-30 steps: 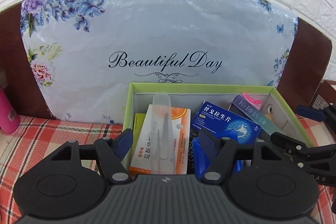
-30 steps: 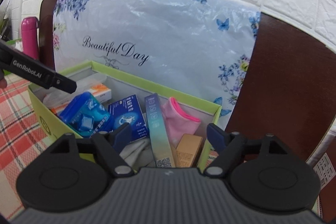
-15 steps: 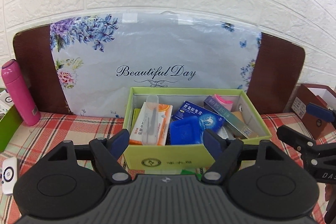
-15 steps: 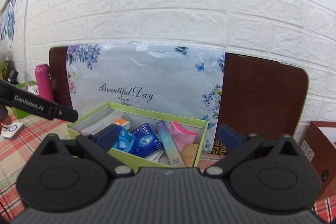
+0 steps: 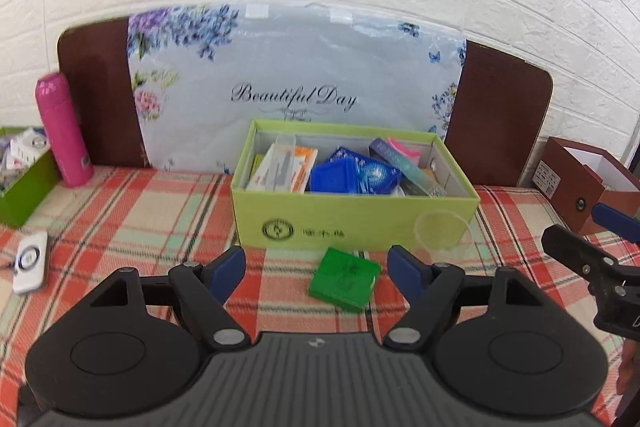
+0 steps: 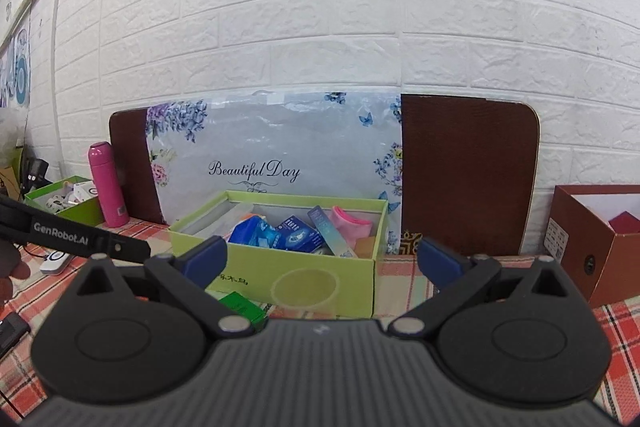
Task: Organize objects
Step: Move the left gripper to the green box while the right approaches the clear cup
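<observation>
A light green box [image 5: 352, 219] stands on the plaid tablecloth and holds several packets: an orange-and-white medicine box [image 5: 284, 169], blue packs [image 5: 344, 177] and a pink item [image 5: 404, 151]. The box also shows in the right wrist view [image 6: 288, 279]. A small green box [image 5: 344, 277] and a clear plastic cup [image 5: 438, 231] lie on the cloth in front of it. My left gripper [image 5: 318, 267] is open and empty, just short of the small green box. My right gripper [image 6: 320, 259] is open and empty, in front of the light green box.
A pink bottle [image 5: 62, 131] stands at the left by a darker green box [image 5: 24, 183]. A white device [image 5: 30, 261] lies on the cloth at left. A brown box [image 5: 580, 183] stands at right. A floral "Beautiful Day" board [image 5: 292, 87] leans on the brick wall.
Both grippers have pulled back and up from the light green box, which now looks smaller. The small green box and the clear cup have come into view.
</observation>
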`<state>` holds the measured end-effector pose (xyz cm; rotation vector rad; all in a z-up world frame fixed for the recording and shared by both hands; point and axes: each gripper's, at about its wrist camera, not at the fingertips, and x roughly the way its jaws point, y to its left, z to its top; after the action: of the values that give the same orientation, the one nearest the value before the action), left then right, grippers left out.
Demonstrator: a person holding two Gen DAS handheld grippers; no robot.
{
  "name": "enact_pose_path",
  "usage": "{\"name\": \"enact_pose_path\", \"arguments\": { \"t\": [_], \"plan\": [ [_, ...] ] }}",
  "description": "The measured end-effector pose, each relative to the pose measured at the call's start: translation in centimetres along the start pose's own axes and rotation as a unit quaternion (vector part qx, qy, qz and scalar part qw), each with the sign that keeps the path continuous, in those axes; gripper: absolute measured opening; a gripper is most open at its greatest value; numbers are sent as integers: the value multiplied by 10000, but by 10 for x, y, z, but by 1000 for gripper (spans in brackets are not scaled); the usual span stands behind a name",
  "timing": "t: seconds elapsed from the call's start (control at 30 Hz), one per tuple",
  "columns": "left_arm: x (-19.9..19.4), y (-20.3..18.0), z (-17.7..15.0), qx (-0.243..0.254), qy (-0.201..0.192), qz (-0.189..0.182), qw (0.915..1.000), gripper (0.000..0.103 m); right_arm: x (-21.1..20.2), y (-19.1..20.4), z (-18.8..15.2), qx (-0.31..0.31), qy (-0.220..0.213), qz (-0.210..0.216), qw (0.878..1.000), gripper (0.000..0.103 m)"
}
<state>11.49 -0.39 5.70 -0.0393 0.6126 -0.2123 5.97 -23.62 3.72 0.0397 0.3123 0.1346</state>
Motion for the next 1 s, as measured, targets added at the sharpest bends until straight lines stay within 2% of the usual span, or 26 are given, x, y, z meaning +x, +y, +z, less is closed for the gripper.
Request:
{"name": "enact_pose_path", "arguments": {
  "t": [0.47,0.7,1.0],
  "plan": [
    [-1,2,-48,-255,515,31,9983,81,-26,9,-48,344,404,-27,9986,103],
    [4,-1,-58,-186,620,9,9979,81,-31,11,-64,458,577,-105,9972,103],
    [29,-2,-63,-146,693,-82,9975,81,-33,11,-77,596,750,-201,9952,103]
  ]
}}
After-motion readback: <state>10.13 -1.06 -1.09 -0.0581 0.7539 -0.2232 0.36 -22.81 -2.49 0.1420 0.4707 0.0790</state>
